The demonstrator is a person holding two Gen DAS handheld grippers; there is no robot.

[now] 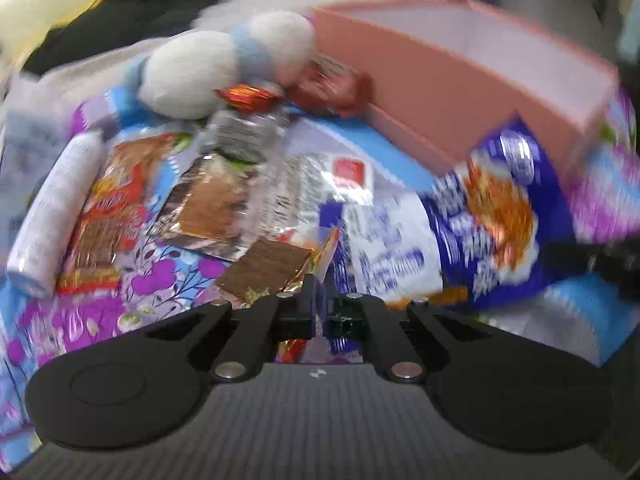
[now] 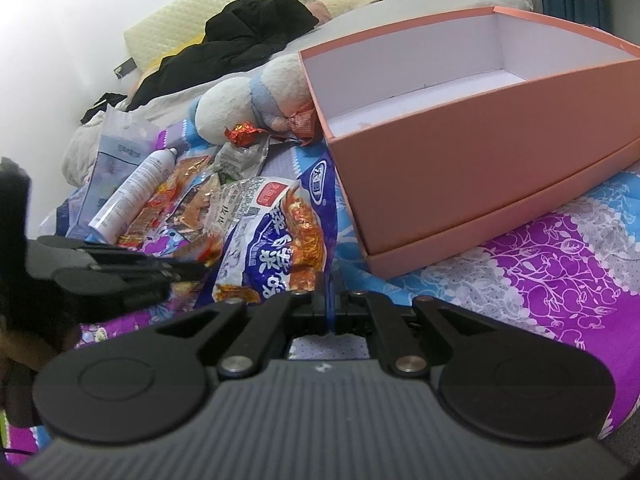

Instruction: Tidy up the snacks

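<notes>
A blue and white noodle packet (image 2: 276,240) lies on the patterned bedspread beside an open pink box (image 2: 460,128), which is empty inside. My right gripper (image 2: 330,300) is shut on the packet's near blue edge. My left gripper (image 1: 320,300) is shut on the edge of a blue and white packet (image 1: 380,248), with a small brown foil snack (image 1: 268,272) just left of its fingers. A second blue noodle packet (image 1: 492,216) leans against the pink box (image 1: 460,92). The left gripper also shows at the left of the right wrist view (image 2: 192,270). The left view is motion-blurred.
Several red and brown snack packets (image 2: 188,200), a white spray bottle (image 2: 132,192), wrapped candies (image 2: 244,134) and a white plush toy (image 2: 256,96) lie behind the packets. Black clothes (image 2: 248,36) and a pillow sit farther back on the bed.
</notes>
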